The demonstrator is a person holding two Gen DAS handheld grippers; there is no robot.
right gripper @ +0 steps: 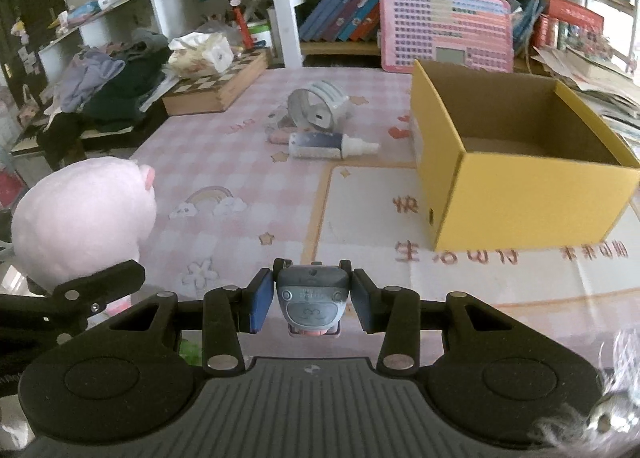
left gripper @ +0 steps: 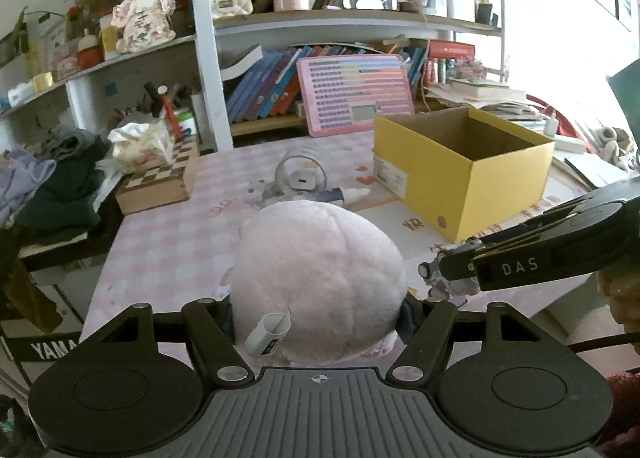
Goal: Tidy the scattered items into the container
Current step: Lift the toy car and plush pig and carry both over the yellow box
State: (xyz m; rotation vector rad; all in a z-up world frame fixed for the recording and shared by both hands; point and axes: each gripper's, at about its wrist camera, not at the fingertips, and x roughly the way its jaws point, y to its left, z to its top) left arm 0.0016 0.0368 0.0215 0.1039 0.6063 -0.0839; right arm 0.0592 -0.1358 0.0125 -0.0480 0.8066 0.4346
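Observation:
My left gripper (left gripper: 317,320) is shut on a round pink plush toy (left gripper: 316,278), which fills the space between its fingers; a white tag hangs from the toy. The same plush (right gripper: 80,222) shows at the left of the right wrist view. My right gripper (right gripper: 312,300) is shut on a small grey toy figure (right gripper: 312,294), also seen as the grey toy figure (left gripper: 434,272) beside the plush. An open-topped yellow cardboard box (right gripper: 520,198) stands on the table ahead and to the right, also visible as the yellow box (left gripper: 460,186). Both grippers hover above the pink checked tablecloth, short of the box.
A white-capped bottle (right gripper: 332,146) lies on its side left of the box, behind it a clear round wheel-like item (right gripper: 318,106). A chessboard box (right gripper: 216,90) and a pile of clothes (right gripper: 104,78) sit at the back left. Bookshelves and a pink board (right gripper: 444,30) stand behind.

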